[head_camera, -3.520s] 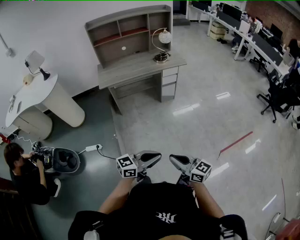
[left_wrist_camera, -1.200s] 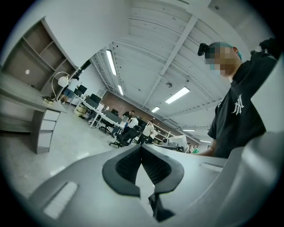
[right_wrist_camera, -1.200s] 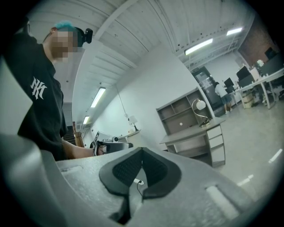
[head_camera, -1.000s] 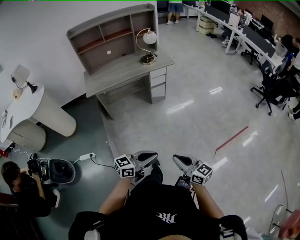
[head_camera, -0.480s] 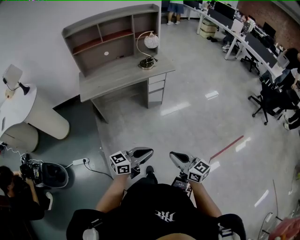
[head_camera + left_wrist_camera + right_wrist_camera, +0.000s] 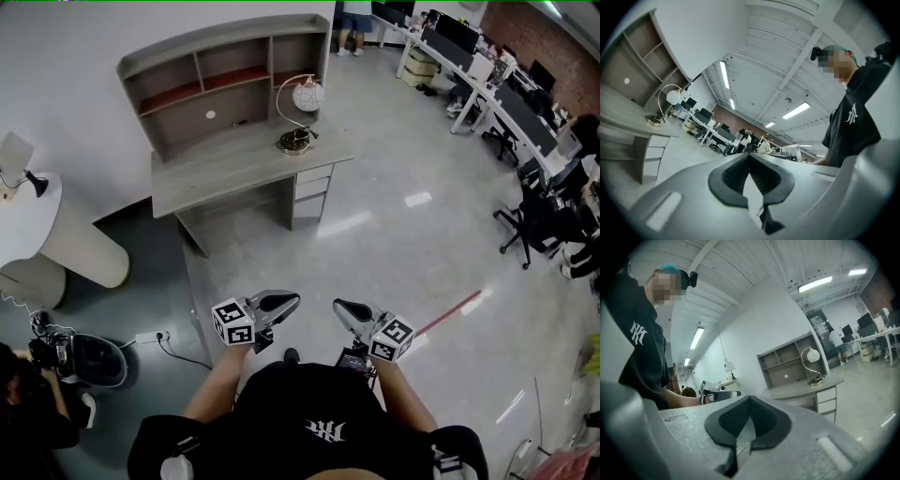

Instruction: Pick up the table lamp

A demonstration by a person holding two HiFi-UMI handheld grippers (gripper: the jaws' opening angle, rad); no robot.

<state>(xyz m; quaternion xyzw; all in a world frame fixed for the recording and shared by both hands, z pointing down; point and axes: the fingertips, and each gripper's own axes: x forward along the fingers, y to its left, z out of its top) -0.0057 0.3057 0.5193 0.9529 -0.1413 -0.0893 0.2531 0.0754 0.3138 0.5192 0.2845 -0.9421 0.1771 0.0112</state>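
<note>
The table lamp (image 6: 297,114) has a white globe shade on a curved gold arm and a round base. It stands on the right end of a grey desk (image 6: 225,165) against the far wall, also visible as the lamp (image 6: 662,107) in the left gripper view and the lamp (image 6: 812,365) in the right gripper view. My left gripper (image 6: 287,300) and right gripper (image 6: 343,308) are held side by side in front of my body, several steps short of the desk. Both are shut with nothing between the jaws.
The desk carries a shelf hutch (image 6: 225,80) and drawers (image 6: 311,186) under the lamp. A white curved counter (image 6: 52,234) stands at left, a seated person (image 6: 33,403) with equipment at lower left. Office desks and chairs (image 6: 525,141) line the right side. Red tape (image 6: 450,314) marks the floor.
The desk and lamp have shifted a little in the head view and come nearer as I walk toward them. Both grippers stay shut in front of me.
</note>
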